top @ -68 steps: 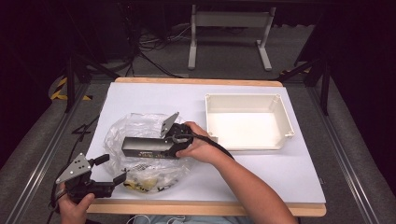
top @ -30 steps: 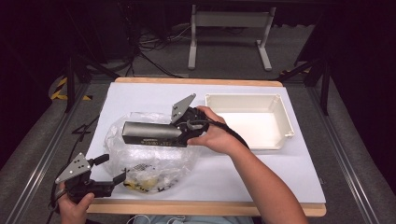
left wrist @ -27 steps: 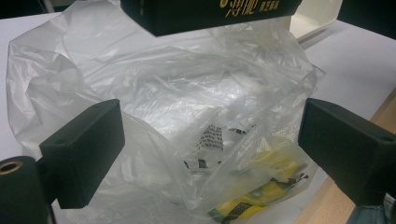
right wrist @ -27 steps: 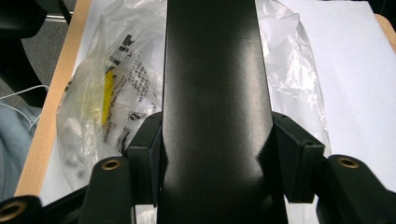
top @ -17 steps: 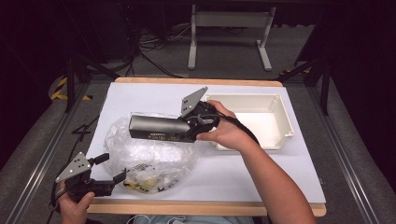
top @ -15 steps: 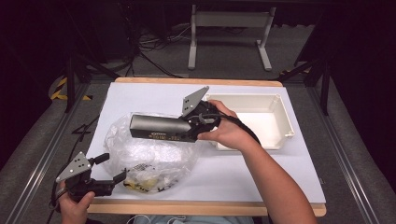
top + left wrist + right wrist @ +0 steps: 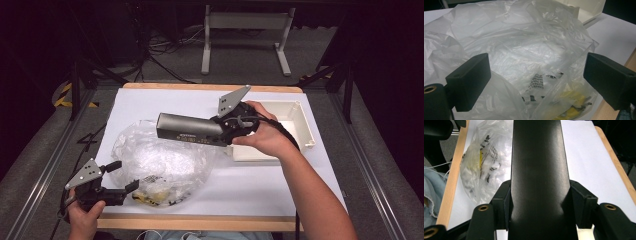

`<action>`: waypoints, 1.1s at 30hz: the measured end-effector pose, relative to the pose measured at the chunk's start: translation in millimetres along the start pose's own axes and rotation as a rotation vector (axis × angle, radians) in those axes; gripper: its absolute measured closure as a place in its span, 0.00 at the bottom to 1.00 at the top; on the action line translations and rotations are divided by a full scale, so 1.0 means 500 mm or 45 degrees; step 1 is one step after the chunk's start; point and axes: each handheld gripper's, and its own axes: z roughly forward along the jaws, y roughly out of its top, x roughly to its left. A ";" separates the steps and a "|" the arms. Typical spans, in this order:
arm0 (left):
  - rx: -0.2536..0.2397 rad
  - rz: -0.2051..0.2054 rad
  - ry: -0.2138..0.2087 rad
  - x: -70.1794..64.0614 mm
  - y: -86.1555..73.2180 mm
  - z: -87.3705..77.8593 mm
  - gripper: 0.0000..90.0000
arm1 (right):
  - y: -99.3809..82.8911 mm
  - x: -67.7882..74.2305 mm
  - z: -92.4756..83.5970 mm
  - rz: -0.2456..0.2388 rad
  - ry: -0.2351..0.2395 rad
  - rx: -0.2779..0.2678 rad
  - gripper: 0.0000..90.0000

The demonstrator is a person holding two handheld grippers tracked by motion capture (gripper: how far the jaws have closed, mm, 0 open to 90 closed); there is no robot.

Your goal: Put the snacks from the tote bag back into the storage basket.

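Both grippers are black, each topped by a grey three-cornered plate dotted with small holes. The left gripper (image 7: 116, 181) has blocky, matte black jaws with squared pads, and a brass-ringed screw hole sits at 8 o'clock in its own view. The right gripper (image 7: 226, 134) shows brass-ringed holes too, and a black cable trails from it. Both forearms are bare.

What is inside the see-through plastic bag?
Inside the plastic bag you can see yellow things and a label with black print. The crinkled plastic hides what they are.
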 end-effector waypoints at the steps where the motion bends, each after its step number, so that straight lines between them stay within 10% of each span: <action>1: 0.000 -0.001 -0.001 0.000 0.000 0.000 0.09 | -0.003 -0.001 -0.007 0.003 -0.007 0.006 0.48; 33: 0.004 -0.026 0.041 -0.003 -0.010 -0.014 0.09 | -0.109 -0.066 -0.161 0.038 -0.123 0.044 0.48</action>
